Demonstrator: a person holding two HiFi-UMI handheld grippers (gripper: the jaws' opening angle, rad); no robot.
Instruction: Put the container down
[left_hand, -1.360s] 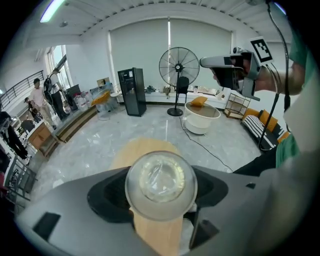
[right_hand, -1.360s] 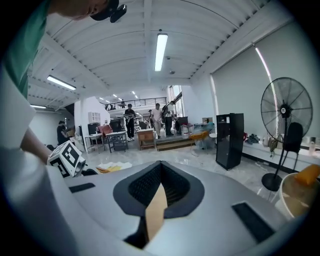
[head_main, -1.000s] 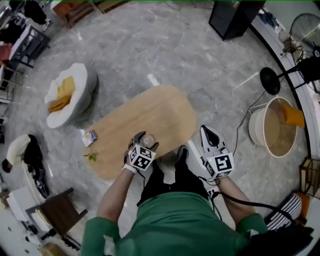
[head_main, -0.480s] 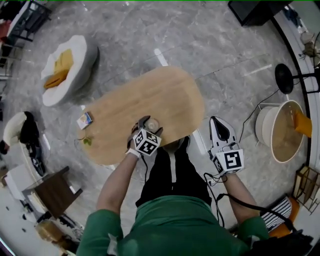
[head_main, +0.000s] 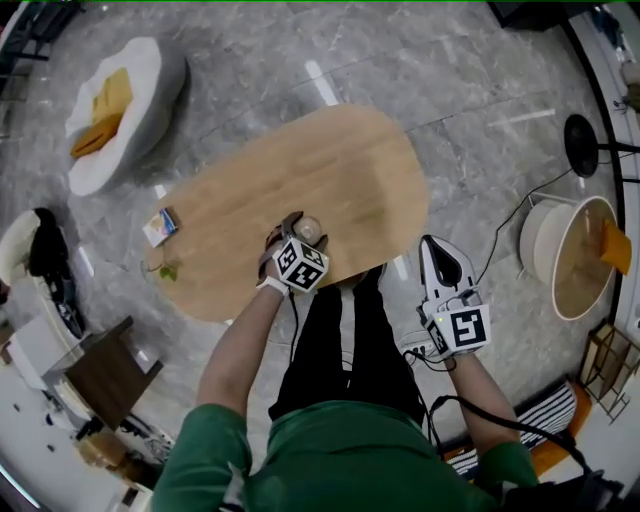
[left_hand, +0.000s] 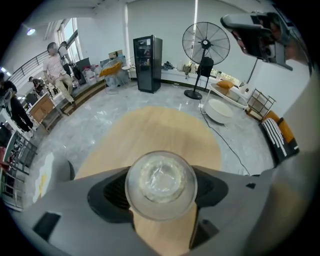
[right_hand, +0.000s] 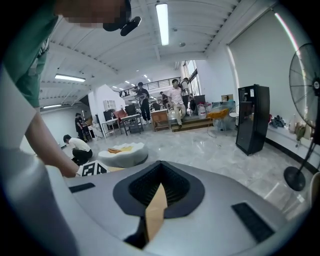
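Jaws of the left gripper (head_main: 303, 236) pinch the one clear, round, glassy container (left_hand: 161, 184) on both sides. A crinkled translucent film shows inside it. Its circular face is turned toward the left gripper's camera, so its axis runs along the jaws; rim or base, I cannot tell. It sits over the near edge of the single oval light-wood table (head_main: 260, 200). The right gripper (head_main: 438, 248), second of two, hangs off the table's right end, jaws pressed together, empty.

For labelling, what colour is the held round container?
Clear round container, best in left gripper view.
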